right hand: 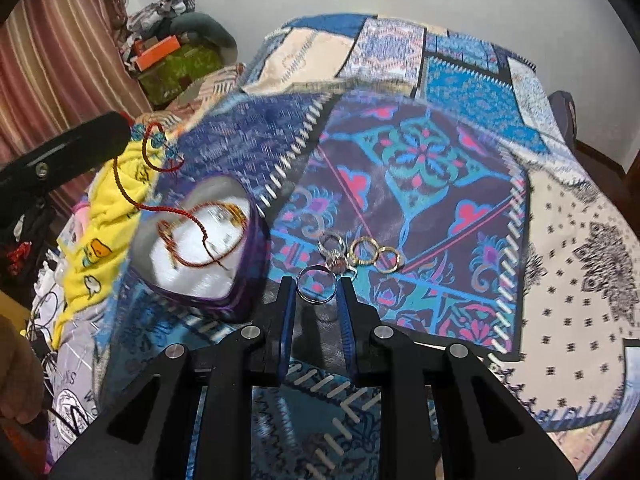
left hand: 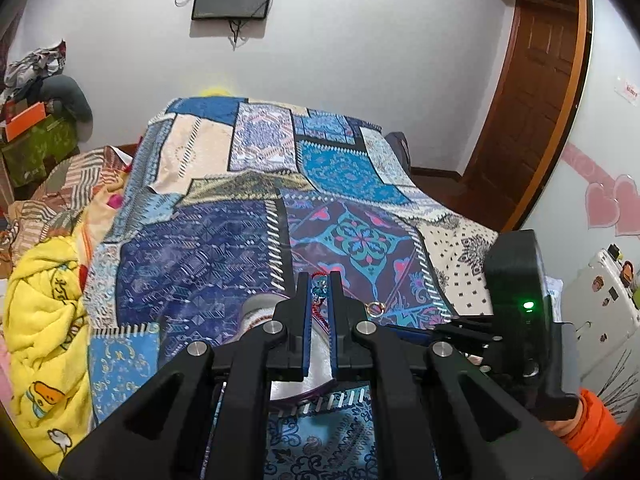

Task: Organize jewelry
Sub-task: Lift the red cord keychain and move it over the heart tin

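Nearest of all, the right gripper (right hand: 318, 286) hovered low over the patchwork quilt (right hand: 460, 208), its jaws parted and framing a silver ring (right hand: 314, 283) that lay flat on the cloth between the blue-lined fingertips; neither pad seemed to touch the ring, though the motion blur made that hard to judge. Just beyond the silver ring sat a cluster of other rings: a stone-set ring (right hand: 334, 250), then two gold rings (right hand: 374, 254) side by side to its right, all resting on the quilt's dark floral panel.

To the left of the silver ring stood the heart-shaped jewelry box (right hand: 200, 248), purple-walled with a white lining, open at the top. Inside it lay coiled red cord, and a gold piece showed at the far edge of the lining. From the box a red cord bracelet (right hand: 154, 160) with turquoise beads rose up and away to the left gripper (right hand: 130, 130), which was clenched on its beaded end above and beyond the box.

From the left wrist camera, that same left gripper (left hand: 319, 284) had its jaws nearly together, pinching the bracelet's beads (left hand: 319, 285) at the fingertips, with the red cord trailing down between the fingers toward the box (left hand: 260, 312) directly beneath. One gold ring (left hand: 376, 309) lay on the quilt (left hand: 200, 240) to the right of the box. Farther off, a yellow blanket (left hand: 44, 312) was heaped beside the quilt, left of the box.
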{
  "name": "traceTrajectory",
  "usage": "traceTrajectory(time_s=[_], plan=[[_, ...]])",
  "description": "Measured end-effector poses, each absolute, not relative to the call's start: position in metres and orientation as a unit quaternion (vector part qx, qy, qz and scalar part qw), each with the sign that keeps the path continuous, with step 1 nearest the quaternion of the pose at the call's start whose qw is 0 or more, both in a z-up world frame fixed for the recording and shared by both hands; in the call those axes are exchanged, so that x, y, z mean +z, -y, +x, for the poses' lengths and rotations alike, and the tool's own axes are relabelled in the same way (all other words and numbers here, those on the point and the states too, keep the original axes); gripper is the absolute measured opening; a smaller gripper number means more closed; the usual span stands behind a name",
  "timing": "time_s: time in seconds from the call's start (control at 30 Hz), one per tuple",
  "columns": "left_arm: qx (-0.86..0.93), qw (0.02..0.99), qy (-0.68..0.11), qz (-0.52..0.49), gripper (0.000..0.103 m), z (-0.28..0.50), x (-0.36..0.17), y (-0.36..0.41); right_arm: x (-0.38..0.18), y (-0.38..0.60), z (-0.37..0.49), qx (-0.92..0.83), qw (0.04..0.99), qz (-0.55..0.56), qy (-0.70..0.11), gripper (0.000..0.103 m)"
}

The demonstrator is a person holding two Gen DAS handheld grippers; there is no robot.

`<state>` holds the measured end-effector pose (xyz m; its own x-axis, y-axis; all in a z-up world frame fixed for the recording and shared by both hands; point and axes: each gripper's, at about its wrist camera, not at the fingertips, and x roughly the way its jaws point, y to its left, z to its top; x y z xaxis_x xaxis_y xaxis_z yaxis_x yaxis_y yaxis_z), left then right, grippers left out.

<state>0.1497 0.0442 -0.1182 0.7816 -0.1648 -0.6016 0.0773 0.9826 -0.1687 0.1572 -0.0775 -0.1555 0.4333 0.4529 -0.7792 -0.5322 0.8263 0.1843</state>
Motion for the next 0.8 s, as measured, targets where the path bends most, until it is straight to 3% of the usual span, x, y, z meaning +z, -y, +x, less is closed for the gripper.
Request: traceTrajectory(time_s=[0.47,0.8], plan=[[-0.036,0.957,-0.276,-0.079,0.005,0.127,-0.086,-0.074,-0.105,0.058,0.141,0.323,0.866,-0.031,-0.381,0.019],[-0.024,0.956,-0.278,-0.096,0.005,0.127,-0.096,-0.096,-0.116,0.024,0.146,0.352,0.85,-0.047,-0.389,0.019]])
